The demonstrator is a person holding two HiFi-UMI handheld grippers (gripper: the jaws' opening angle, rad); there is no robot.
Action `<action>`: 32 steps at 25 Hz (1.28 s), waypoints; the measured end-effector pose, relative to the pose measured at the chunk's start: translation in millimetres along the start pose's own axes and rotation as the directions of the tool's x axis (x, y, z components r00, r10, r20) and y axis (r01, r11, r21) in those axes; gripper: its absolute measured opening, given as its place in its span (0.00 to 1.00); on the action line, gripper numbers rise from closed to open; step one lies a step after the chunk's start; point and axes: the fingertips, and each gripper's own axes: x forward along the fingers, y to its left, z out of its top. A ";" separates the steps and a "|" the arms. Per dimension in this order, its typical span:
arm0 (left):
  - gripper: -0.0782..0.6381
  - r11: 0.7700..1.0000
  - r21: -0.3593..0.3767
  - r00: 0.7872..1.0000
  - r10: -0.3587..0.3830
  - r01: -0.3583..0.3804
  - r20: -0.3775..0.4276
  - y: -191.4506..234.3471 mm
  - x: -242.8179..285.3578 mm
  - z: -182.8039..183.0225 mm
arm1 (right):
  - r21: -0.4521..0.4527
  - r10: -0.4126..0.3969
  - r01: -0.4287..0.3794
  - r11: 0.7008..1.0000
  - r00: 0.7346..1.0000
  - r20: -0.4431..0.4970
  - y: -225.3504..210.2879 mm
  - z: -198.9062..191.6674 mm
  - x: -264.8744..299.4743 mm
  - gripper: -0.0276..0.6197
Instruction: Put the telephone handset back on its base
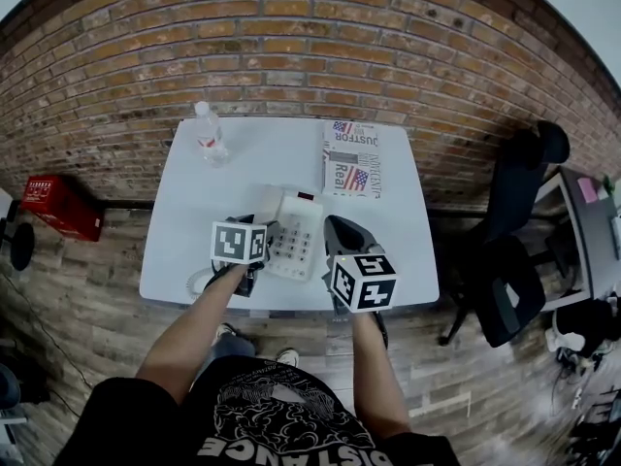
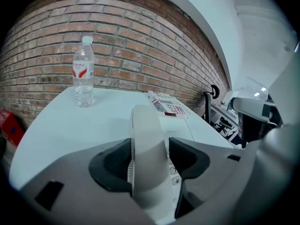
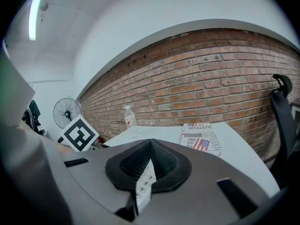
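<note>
The white telephone base [image 1: 299,236] sits on the white table [image 1: 184,221] near its front edge. The white handset [image 1: 268,205] lies along the base's left side. In the left gripper view the handset [image 2: 145,125] runs between the jaws of my left gripper [image 2: 151,156], which stand wide with a thin gap at the right pad; the base [image 2: 180,128] shows just beyond. My left gripper [image 1: 262,233] is low over the handset. My right gripper [image 1: 340,229] hovers at the base's right side, shut and empty; between its closed pads [image 3: 150,146] a sliver of keypad [image 3: 146,179] shows.
A water bottle [image 1: 209,132] stands at the table's back left and a folded newspaper [image 1: 351,158] lies at the back right. The phone cord [image 1: 199,282] curls at the front left edge. A red box [image 1: 60,205] sits on the floor left, a black chair [image 1: 514,250] right.
</note>
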 end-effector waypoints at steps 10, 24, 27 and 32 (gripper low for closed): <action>0.44 1.000 0.030 0.997 0.006 -0.008 0.076 -1.6 -25.3 23.4 | 0.015 0.000 0.000 1.000 1.000 0.002 -2.9 -3.3 -10.1 0.05; 0.28 0.988 0.126 0.973 -0.110 0.085 0.204 9.2 -100.5 49.0 | -0.010 -0.072 0.072 0.997 0.997 0.041 44.2 19.8 -23.0 0.04; 0.26 0.981 0.163 0.962 -0.143 0.106 0.232 10.5 -120.7 54.2 | -0.023 -0.090 0.091 0.996 0.995 0.050 60.2 24.5 -28.7 0.04; 0.23 0.971 0.205 0.946 -0.177 0.123 0.272 14.3 -150.6 59.7 | -0.042 -0.117 0.120 0.992 0.991 0.068 83.0 30.4 -39.2 0.04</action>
